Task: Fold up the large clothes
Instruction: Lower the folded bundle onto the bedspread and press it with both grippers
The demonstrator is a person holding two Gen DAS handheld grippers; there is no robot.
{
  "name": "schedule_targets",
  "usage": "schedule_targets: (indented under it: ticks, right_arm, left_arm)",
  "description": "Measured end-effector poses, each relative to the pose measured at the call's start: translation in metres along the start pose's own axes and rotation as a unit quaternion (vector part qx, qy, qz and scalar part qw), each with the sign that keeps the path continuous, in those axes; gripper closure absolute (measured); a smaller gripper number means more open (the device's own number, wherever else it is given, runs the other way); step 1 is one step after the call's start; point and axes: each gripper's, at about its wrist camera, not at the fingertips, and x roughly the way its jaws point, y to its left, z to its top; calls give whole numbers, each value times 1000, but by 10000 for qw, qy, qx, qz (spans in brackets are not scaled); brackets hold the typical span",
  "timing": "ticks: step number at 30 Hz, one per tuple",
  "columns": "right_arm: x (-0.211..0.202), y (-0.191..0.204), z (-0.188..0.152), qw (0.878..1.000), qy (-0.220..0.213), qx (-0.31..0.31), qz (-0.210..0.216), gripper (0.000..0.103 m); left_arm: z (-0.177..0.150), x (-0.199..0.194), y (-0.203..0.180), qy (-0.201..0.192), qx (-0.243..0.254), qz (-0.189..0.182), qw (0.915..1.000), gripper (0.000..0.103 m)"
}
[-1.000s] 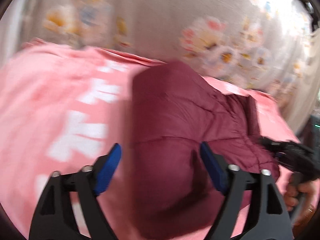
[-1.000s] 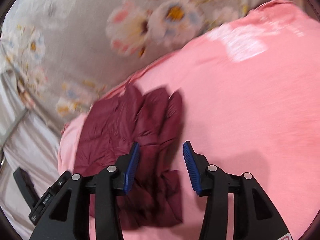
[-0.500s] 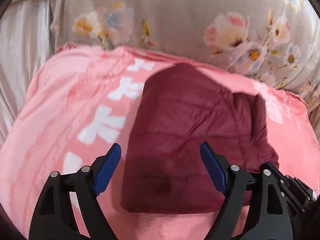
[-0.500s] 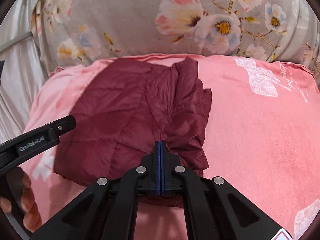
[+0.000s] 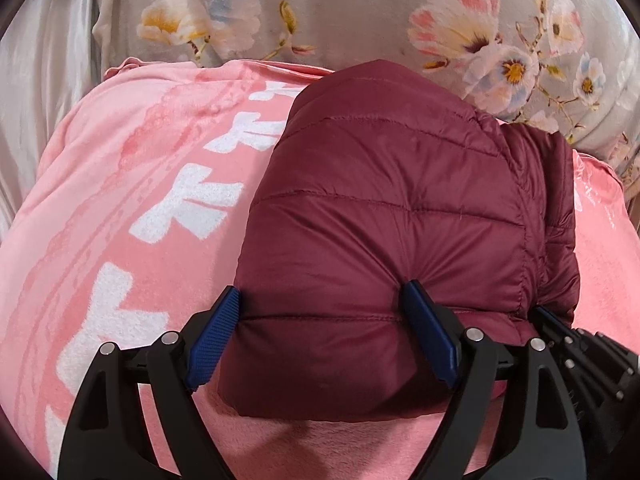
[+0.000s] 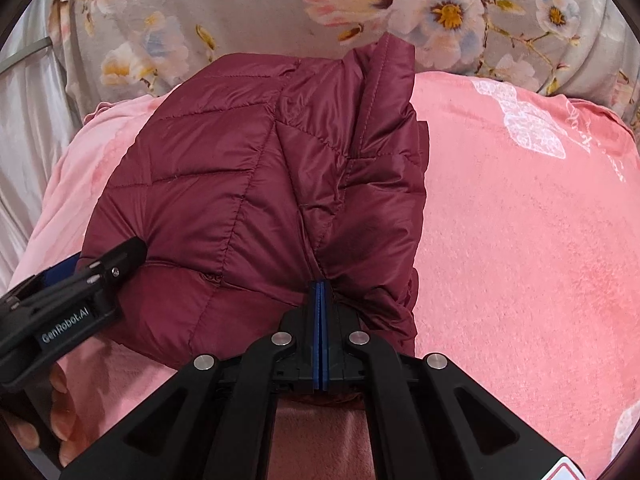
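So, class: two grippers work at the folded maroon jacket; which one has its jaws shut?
The right gripper: its blue pads meet at the maroon jacket near edge. The left gripper stands wide, jaws straddling a puffy corner.

Both views are evenly and fairly brightly lit by soft, diffuse light; its source lies outside the frames. The quilted maroon jacket (image 5: 400,216) carries a gentle sheen on its puffed panels, and the pale satin fabric (image 5: 44,92) at the left edge shines without blowing out. Shadows are soft: a dim patch lies on the pink blanket (image 6: 520,248) at the bottom centre of each frame, under the jacket's near edge. Focus is sharp through the middle, with no motion blur. Fisheye distortion bends the floral cloth (image 6: 240,12) along the top, and dark vignetting fills the corners, where detail perhaps softens slightly.
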Motion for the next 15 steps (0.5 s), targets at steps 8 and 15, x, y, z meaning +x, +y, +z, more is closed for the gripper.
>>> schedule_targets:
  ticks: [8, 15]
  right_arm:
    - [2, 4, 1, 9999, 37, -71, -114, 103]
    - [3, 5, 1, 9999, 54, -62, -120, 103]
  left_arm:
    - [-4, 5, 0, -71, 41, 25, 10000, 21]
    - [-4, 7, -4, -40, 103, 116, 9999, 21]
